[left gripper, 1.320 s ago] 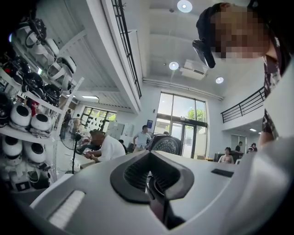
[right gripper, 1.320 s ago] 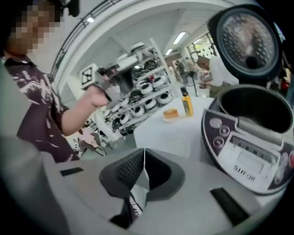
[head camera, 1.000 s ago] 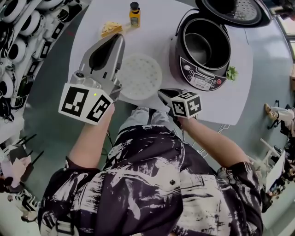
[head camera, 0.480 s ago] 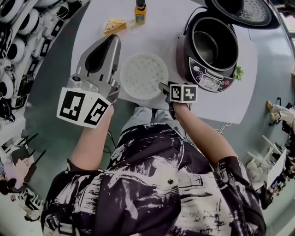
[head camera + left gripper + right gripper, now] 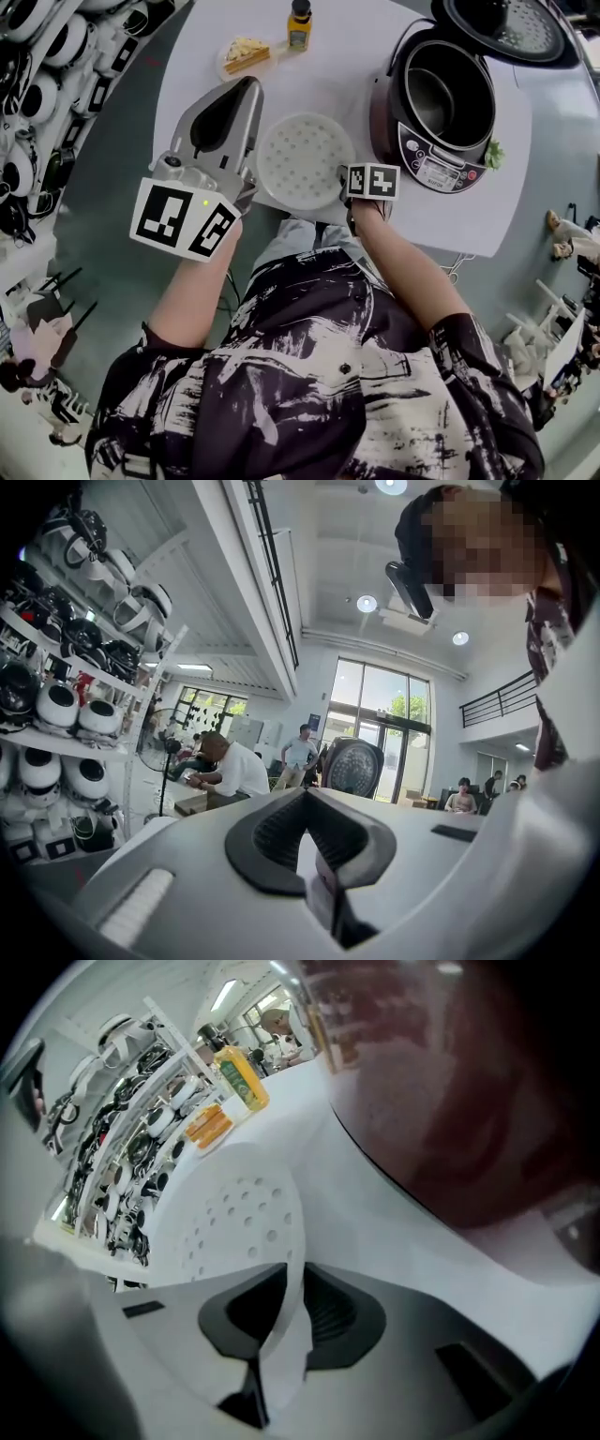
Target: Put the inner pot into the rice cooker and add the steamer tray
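Note:
The white perforated steamer tray point(image 5: 302, 157) lies flat on the white table point(image 5: 347, 56), left of the rice cooker point(image 5: 424, 141). The cooker's lid point(image 5: 506, 23) stands open and the dark inner pot point(image 5: 452, 89) sits inside. My right gripper point(image 5: 349, 182) points steeply down at the tray's right rim. In the right gripper view the tray's rim point(image 5: 281, 1326) runs between the jaws of my right gripper point(image 5: 291, 1279), which have just been closing and now pinch it. My left gripper point(image 5: 249, 86) hovers level over the table's left side, shut and empty; in its own view my left gripper point(image 5: 305, 794) faces the room.
A yellow bottle point(image 5: 300, 26) and a plate of yellow food point(image 5: 246, 53) stand at the table's far side. A green sprig point(image 5: 494, 155) lies beside the cooker's front. Shelves of black-and-white gear point(image 5: 37, 56) line the left. People sit in the room beyond point(image 5: 225, 771).
My right gripper has come down and forward from the table's near edge to the tray's right rim, which now sits between its jaws. The left gripper has barely shifted.

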### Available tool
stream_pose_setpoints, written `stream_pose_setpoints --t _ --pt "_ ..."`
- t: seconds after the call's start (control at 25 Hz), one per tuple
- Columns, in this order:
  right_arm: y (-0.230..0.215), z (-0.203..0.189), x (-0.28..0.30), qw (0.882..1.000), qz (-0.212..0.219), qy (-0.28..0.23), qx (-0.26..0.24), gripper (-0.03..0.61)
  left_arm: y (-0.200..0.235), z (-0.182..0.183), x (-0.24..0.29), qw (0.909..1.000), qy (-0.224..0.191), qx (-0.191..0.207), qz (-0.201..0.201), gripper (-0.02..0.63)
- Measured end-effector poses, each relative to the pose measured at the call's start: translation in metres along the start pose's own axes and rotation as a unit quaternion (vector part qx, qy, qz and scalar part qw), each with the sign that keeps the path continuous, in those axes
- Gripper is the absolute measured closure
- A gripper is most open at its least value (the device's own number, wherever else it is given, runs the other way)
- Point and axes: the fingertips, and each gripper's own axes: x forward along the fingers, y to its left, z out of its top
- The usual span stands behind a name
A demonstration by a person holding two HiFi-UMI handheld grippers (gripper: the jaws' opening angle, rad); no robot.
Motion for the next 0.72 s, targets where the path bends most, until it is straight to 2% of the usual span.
stream_pose_setpoints --t 0.08,0.2,0.32,0.56,0.72 --pt "0.0 -0.002 0.0 1.0 -0.003 0.01 -0.004 0.57 -0.003 0.0 0.003 1.0 -0.001 -0.001 -0.005 0.609" --pt "0.01 -0.002 -0.004 0.999 0.004 0.019 -0.032 0.572 -0.006 0.004 0.006 0.9999 -0.006 0.001 -0.009 0.609" --pt "0.029 0.002 -0.02 0.999 0.039 0.011 -0.032 0.578 -0.007 0.01 0.007 0.9999 -0.011 0.005 -0.01 0.609" --pt "0.082 0.012 -0.089 0.986 0.12 0.009 -0.112 0.58 -0.018 0.035 0.012 0.9987 -0.033 0.035 -0.016 0.609" --pt "0.094 0.03 -0.146 0.978 0.143 -0.004 -0.15 0.58 -0.032 0.061 0.019 0.9965 -0.05 0.062 -0.027 0.609"
